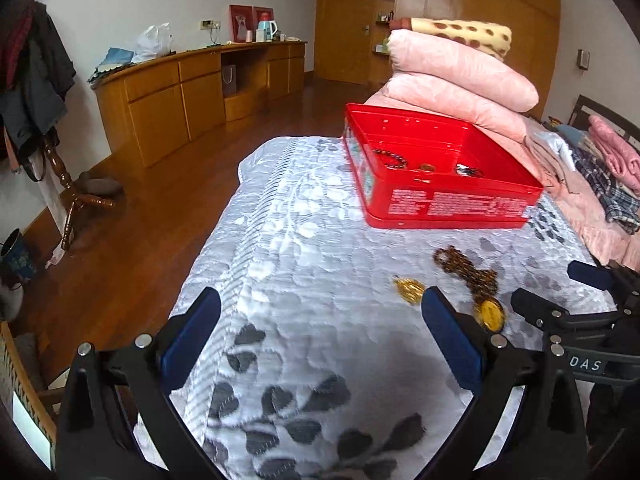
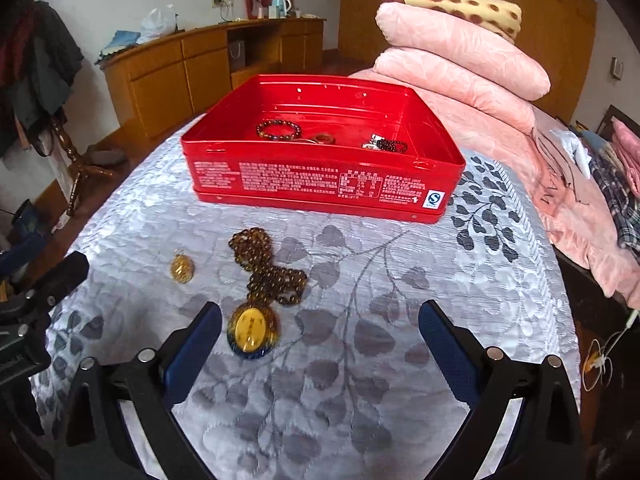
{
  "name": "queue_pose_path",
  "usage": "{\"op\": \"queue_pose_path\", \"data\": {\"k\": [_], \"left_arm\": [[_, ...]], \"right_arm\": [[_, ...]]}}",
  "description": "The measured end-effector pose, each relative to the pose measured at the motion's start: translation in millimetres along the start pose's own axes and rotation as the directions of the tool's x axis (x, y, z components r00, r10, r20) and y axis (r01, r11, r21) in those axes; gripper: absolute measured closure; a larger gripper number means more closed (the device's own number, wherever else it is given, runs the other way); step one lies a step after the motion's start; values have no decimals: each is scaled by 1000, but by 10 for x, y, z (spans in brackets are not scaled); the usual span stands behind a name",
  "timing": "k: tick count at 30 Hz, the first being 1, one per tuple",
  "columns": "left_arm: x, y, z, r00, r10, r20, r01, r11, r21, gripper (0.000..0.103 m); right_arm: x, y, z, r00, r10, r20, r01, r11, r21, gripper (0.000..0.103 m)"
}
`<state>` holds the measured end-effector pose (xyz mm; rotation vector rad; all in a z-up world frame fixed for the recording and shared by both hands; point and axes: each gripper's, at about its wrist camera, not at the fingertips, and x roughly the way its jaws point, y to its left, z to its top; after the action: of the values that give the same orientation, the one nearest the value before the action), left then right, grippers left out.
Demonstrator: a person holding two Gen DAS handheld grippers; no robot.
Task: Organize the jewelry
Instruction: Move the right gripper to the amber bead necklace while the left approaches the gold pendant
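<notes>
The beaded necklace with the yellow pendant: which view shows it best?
The right wrist view: the beaded necklace lies whole and unobstructed on the bedspread, pendant facing the camera. In the left wrist view it sits near the edge, smaller, partly hidden behind a finger of the left gripper.

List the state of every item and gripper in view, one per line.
Red tin: open, lidless, holding bracelets.
Beaded necklace: heaped on the bedspread, outside the tin.
Gold pendant: loose on the bedspread.
Left gripper: open, empty.
Right gripper: open, empty.
</notes>
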<state>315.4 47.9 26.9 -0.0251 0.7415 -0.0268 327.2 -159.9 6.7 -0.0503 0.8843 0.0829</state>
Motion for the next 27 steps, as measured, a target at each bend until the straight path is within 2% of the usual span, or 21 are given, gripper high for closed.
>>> {"op": "queue_pose_path", "data": {"k": [9, 15, 19, 22, 24, 26, 27], "left_arm": [[297, -85, 60, 999, 10, -42, -8, 999, 34, 6], [365, 18, 58, 998, 44, -52, -43, 999, 20, 6], [408, 110, 73, 996, 61, -59, -61, 998, -6, 6], [431, 147, 72, 996, 65, -66, -66, 998, -16, 6], [440, 157, 70, 996, 62, -70, -64, 998, -20, 6], [443, 141, 67, 996, 60, -73, -62, 998, -15, 6], [445, 126, 65, 996, 59, -74, -60, 998, -10, 6]], "right_arm": [[228, 11, 85, 999, 36, -27, -36, 999, 2, 8], [359, 102, 122, 997, 55, -55, -56, 998, -27, 16], [513, 182, 129, 992, 82, -100, -86, 996, -35, 27], [523, 203, 141, 992, 87, -91, -91, 995, -36, 28], [519, 189, 125, 992, 96, -86, -99, 995, -33, 33], [483, 190, 118, 990, 117, -79, -120, 992, -36, 51], [461, 169, 113, 990, 115, -76, -118, 992, -36, 56]]}}
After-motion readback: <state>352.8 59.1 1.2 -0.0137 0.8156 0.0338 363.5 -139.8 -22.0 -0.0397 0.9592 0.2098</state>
